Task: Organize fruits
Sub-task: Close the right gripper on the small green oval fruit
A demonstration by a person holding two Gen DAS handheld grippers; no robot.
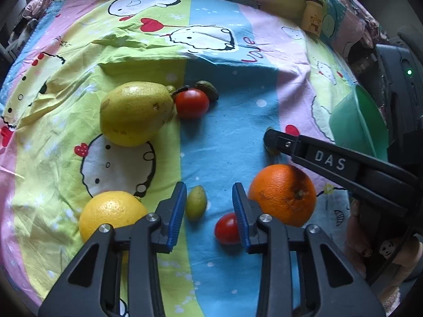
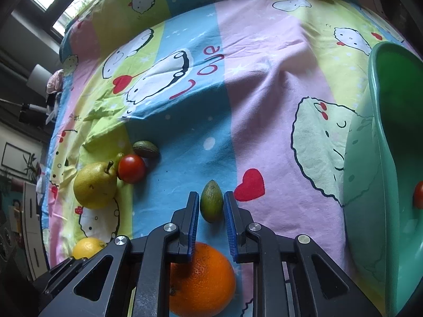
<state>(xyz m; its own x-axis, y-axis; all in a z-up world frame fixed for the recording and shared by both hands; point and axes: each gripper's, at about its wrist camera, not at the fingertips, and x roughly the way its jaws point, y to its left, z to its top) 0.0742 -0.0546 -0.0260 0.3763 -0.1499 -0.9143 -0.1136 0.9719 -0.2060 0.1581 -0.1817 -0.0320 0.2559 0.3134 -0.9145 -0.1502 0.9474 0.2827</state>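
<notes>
The right gripper [image 2: 211,208] has its jaws closed on a small green fruit [image 2: 211,204]. The left gripper [image 1: 208,206] stands part open, another small green fruit [image 1: 196,203] against its left jaw, unheld.

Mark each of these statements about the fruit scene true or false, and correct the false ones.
1. The orange lies on the cloth, outside the green bowl. True.
2. The green bowl holds nothing. False: a red tomato shows inside it.
3. The pear lies apart from all other fruit. False: another tomato sits right against its stem end.
4. The left tool straddles a pale green fruit without pressing on it. True.
5. The right tool is closed on the lemon. False: it is closed on a small green fruit; the lemon lies untouched.
</notes>
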